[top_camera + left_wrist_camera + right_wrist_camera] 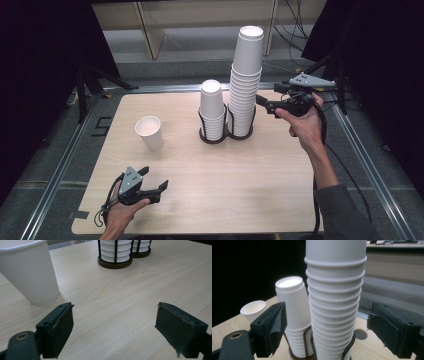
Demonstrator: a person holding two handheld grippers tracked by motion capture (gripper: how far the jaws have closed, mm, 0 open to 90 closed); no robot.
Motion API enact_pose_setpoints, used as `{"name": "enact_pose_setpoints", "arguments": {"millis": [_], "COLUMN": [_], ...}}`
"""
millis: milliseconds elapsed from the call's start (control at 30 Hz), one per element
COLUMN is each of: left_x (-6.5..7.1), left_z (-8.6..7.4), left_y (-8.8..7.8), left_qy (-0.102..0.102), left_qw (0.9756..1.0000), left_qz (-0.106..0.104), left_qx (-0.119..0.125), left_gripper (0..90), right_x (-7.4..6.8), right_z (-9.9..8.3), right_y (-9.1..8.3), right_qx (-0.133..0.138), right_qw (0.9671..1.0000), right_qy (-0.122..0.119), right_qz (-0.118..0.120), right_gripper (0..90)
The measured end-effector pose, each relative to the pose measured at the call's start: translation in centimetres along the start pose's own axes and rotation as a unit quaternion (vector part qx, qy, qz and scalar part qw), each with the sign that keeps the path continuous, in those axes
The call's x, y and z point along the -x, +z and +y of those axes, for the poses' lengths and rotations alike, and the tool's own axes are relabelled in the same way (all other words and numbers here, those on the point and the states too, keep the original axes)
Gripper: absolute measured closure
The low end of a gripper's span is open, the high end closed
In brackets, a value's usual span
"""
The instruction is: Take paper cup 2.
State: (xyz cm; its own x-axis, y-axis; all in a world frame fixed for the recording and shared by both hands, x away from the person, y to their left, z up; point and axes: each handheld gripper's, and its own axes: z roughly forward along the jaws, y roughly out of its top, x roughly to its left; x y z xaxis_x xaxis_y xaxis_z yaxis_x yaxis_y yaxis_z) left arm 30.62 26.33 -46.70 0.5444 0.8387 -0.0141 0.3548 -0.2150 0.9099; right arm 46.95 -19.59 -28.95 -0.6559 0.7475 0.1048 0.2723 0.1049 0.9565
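Observation:
Two stacks of upside-down white paper cups stand in black wire holders at the table's far middle. The tall stack (246, 85) (335, 302) is on the right and the short stack (212, 107) (293, 307) (115, 255) on the left. A single upright white cup (150, 132) (28, 272) (253, 310) stands apart to the left. My right gripper (269, 96) (327, 332) hovers raised just right of the tall stack, open, its jaws framing the stack without touching it. Near the front left edge, my left gripper (156, 178) (115, 325) rests low, open, with nothing between its jaws.
The light wooden table (240, 175) has bare room across its front and right. A round hole (360, 334) sits in the tabletop behind the tall stack. Metal rails (60, 165) run along both table sides, and cables (350, 170) trail from the right gripper.

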Motion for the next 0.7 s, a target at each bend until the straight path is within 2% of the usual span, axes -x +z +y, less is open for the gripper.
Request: {"name": "enact_pose_setpoints", "arguments": {"millis": [67,133,167,200,300,367,600,700], "left_x": [0.0,0.0,0.0,0.0,-0.1,-0.1,0.0,-0.1], "left_z": [0.0,0.0,0.0,0.0,0.0,0.0,0.0,0.0], "left_y": [0.0,0.0,-0.1,-0.1,0.1,0.0,0.0,0.0], "left_qy": [0.0,0.0,0.0,0.001,-0.003,0.001,0.001,0.002], "left_qw": [1.0,1.0,1.0,1.0,1.0,1.0,1.0,1.0], "left_qz": [0.0,0.002,0.003,0.003,-0.001,-0.001,-0.003,-0.005], "left_qx": [-0.001,-0.005,-0.005,-0.006,-0.001,-0.005,-0.005,-0.005], "left_gripper": [14.1,14.1,14.1,14.1,14.1,14.1,14.1,14.1], "right_x": [0.0,0.1,0.2,0.1,0.1,0.3,0.3,0.4], "right_z": [0.3,1.4,1.8,2.1,3.0,3.7,5.9,6.5], "right_y": [0.2,0.5,0.6,0.7,1.1,1.3,2.4,3.1], "right_qx": [0.002,0.01,0.019,0.015,0.017,0.027,0.017,0.021], "right_qw": [1.0,0.9999,0.9998,0.9999,0.9999,0.9996,0.9998,0.9997], "right_qy": [0.004,0.0,-0.011,-0.003,0.002,-0.011,-0.008,-0.009], "right_qz": [0.005,0.003,0.001,0.002,0.002,-0.002,-0.005,-0.011], "right_gripper": [15.6,15.6,15.7,15.6,15.5,15.5,15.4,15.3]}}
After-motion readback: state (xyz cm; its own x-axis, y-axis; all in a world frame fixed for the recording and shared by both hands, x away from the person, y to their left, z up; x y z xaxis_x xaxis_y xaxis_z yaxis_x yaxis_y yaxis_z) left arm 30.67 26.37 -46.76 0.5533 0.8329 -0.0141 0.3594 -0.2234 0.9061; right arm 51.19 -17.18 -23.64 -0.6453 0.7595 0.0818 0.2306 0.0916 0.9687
